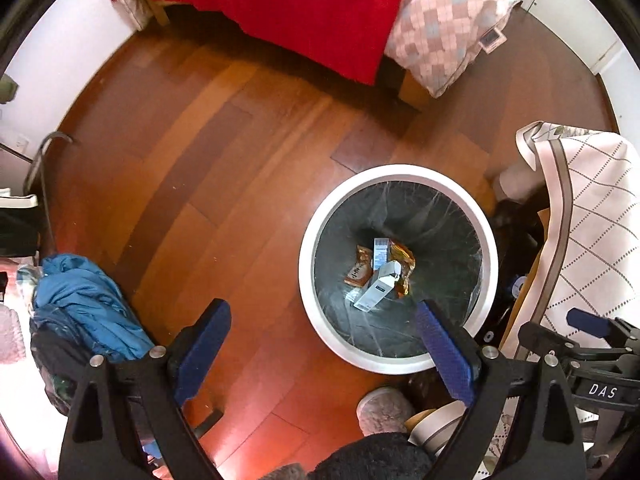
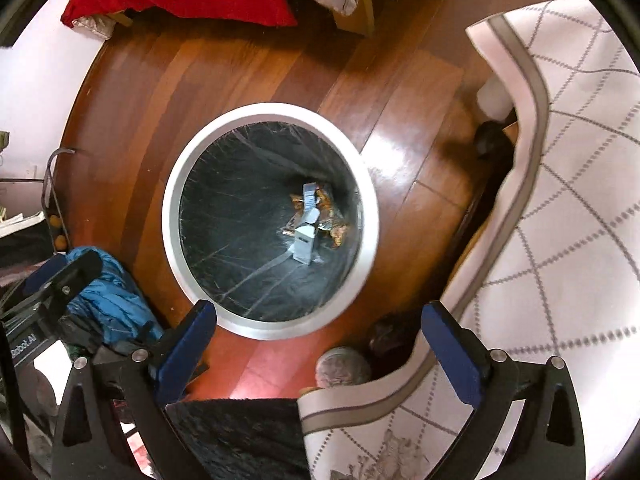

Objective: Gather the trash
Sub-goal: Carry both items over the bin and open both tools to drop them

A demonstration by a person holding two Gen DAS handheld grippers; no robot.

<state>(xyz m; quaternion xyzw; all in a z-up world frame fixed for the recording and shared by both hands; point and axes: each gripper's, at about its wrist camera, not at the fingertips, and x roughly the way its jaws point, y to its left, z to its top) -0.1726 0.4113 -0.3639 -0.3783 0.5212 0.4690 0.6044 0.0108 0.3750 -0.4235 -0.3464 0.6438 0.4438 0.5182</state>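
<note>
1. The wooden floor [image 1: 224, 152] fills both views, with a red blanket [image 1: 304, 8] hanging off the bed at the top.
2. A white round bin [image 2: 172, 216] with a black liner stands on the floor; at its bottom lie a small white carton [image 2: 305, 240] and gold wrappers [image 1: 402, 264].
3. The right gripper [image 2: 320, 344] points down over the bin's near rim, jaws spread wide, holding nothing.
4. The left gripper [image 1: 324, 344] points straight down beside the bin, jaws wide and empty.

Red blanket [image 1: 304, 12], blue jacket [image 1: 84, 304], patterned tablecloth [image 2: 572, 200].
</note>
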